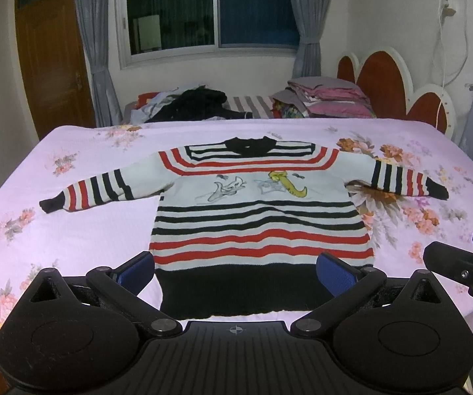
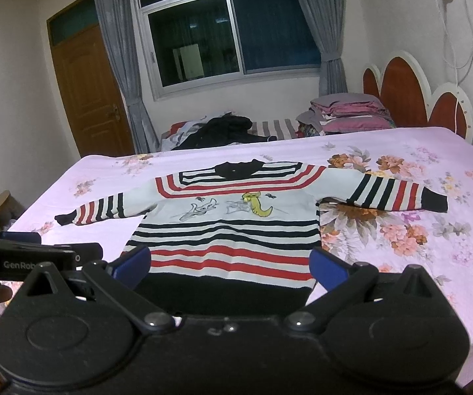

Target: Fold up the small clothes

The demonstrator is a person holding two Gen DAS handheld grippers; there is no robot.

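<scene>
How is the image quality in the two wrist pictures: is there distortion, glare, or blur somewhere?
Left wrist view: strong fisheye bending at the bed edges and dark vignette corners; the sweater is sharp; a purple colour cast. Right wrist view: the same bending; a ceiling lamp reflects as glare in the dark window; the sweater is slightly softer; the view is tilted.

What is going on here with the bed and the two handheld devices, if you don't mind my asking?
A person holds a two-finger tool in each hand over a bed covered with a pink floral sheet. A small striped sweater lies flat on it, front up, both sleeves spread out to the sides, not yet folded. The left tool and the right tool are both open near the sweater's black hem, gripping nothing. More clothes are heaped on a second bed behind.
</scene>
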